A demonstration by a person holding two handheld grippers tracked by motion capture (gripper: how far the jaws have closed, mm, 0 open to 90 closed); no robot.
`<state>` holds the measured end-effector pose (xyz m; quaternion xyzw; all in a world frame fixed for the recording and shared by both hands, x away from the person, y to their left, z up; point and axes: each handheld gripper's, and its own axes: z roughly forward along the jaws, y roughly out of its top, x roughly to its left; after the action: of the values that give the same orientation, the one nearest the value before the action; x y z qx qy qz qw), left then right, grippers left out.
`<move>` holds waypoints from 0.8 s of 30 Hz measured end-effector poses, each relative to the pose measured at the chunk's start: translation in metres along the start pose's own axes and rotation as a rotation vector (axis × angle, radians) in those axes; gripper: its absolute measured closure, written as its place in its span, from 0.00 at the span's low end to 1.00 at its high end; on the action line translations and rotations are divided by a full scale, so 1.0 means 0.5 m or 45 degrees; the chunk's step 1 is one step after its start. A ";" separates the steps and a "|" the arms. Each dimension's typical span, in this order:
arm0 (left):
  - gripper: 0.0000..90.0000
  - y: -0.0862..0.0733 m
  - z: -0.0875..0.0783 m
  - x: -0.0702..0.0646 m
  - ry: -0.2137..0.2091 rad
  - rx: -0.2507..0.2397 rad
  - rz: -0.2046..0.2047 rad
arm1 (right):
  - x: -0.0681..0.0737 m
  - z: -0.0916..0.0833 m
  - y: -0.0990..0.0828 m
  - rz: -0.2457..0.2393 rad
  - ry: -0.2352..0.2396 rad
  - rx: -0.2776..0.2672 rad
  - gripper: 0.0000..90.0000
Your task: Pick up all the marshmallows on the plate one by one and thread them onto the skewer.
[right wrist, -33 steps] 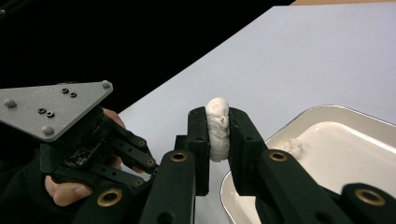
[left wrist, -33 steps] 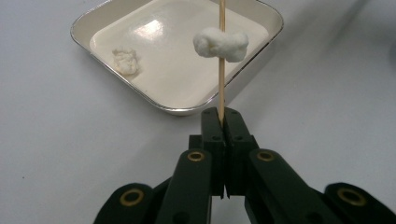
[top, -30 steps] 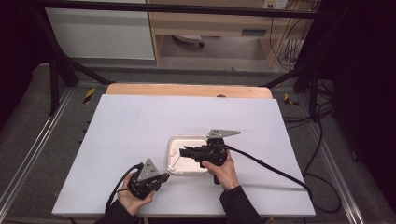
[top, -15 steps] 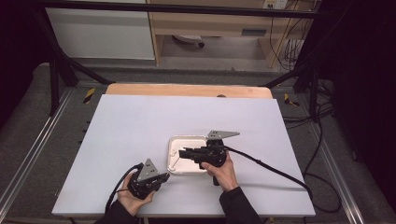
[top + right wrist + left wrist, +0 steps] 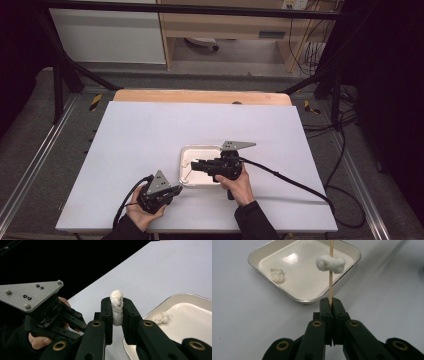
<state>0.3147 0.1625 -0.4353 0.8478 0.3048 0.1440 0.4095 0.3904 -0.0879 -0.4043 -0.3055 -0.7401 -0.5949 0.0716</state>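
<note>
A thin wooden skewer (image 5: 330, 270) stands upright, clamped at its foot between the closed jaws of the left hand-held gripper (image 5: 330, 305), with one white marshmallow-like piece (image 5: 330, 263) already threaded partway up it. The right hand-held gripper (image 5: 117, 311) pinches a second white piece (image 5: 116, 307) between its jaws, which are closed only as far as the soft lump allows. A third piece (image 5: 277, 274) lies in the shallow metal tray (image 5: 302, 299), near one corner; in the high view the tray (image 5: 186, 150) sits on the white bench (image 5: 150, 130) just ahead of both hands, though the skewer is too fine to make out there. The step in hand looks like threading: the right piece is lifted and apparently being carried toward the skewer. The next move calls for centring the held piece over the skewer's tip, then pressing it down while the left grip holds steady.
</note>
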 end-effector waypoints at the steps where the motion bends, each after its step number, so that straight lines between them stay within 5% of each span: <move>1: 0.99 0.000 0.000 0.000 -0.001 0.001 0.000 | 0.000 0.000 -0.001 0.001 0.001 -0.002 0.91; 17: 0.99 0.000 0.000 -0.001 -0.010 -0.002 0.005 | -0.001 0.005 -0.011 0.018 0.020 -0.003 0.91; 21: 0.99 0.002 -0.001 0.000 -0.025 -0.019 -0.008 | 0.000 0.006 -0.013 0.023 0.023 -0.008 0.91; 22: 0.99 0.007 -0.005 0.001 -0.057 -0.073 -0.031 | 0.000 0.009 -0.015 0.029 0.027 0.002 0.91; 24: 0.99 0.024 -0.010 -0.008 0.018 -0.088 0.022 | 0.001 0.033 -0.035 0.055 0.095 0.097 0.90</move>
<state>0.3139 0.1572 -0.4225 0.8346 0.2952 0.1640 0.4352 0.3849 -0.0741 -0.4235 -0.2960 -0.7521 -0.5758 0.1236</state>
